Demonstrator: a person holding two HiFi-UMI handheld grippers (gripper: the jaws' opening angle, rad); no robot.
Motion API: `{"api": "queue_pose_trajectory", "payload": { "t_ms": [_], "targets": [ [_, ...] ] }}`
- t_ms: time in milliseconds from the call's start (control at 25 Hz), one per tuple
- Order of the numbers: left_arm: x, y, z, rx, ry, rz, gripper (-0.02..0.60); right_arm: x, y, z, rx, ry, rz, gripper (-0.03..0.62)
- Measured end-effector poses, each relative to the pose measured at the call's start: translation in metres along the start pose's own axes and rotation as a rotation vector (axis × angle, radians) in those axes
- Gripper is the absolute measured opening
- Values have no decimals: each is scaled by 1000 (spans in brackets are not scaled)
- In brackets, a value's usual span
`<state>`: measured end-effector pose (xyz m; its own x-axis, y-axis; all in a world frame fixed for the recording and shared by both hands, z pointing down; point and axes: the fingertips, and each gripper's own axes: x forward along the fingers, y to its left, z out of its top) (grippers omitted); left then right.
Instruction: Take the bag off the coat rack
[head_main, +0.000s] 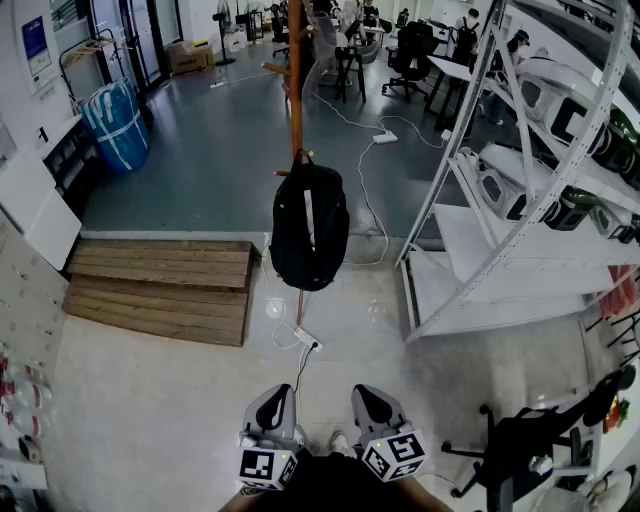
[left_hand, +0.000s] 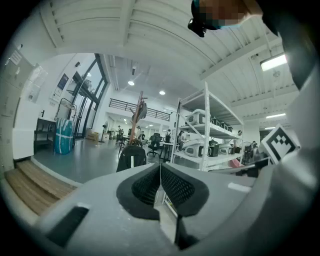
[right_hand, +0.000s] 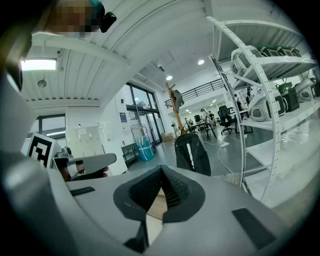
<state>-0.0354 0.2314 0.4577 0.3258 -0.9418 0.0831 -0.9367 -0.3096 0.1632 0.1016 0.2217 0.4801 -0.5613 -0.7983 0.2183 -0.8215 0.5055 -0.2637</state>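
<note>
Left gripper (head_main: 277, 395) and right gripper (head_main: 372, 393): held low by the person, fingers pressed together, nothing between them. Bag (head_main: 310, 226): hanging on the coat rack (head_main: 295, 80), well apart from both. Approach, grasp and lift-off outstanding; task apparently not begun.

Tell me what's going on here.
A person stands facing a wooden coat rack with a black backpack hanging on it. They hold the left gripper and the right gripper low, close to the body. Both pairs of jaws are shut with nothing between them. Neither gripper touches the backpack, so taking it off has not started. White shelving stands to the right.
</note>
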Motion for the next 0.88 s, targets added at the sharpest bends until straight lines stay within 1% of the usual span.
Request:
{"api": "queue_pose_trajectory", "payload": {
  "t_ms": [440,640,880],
  "targets": [
    [-5,0,-9,0,23,-20,19,0,7,-4,-6,4,-1,12],
    [-12,2,-11,-4,34,-28,20,-2,12,-5,12,-6,-7,12],
    [-18,12,-10,-3,19,-50,19,2,25,-7,23,-10,-10,12]
  ]
}}
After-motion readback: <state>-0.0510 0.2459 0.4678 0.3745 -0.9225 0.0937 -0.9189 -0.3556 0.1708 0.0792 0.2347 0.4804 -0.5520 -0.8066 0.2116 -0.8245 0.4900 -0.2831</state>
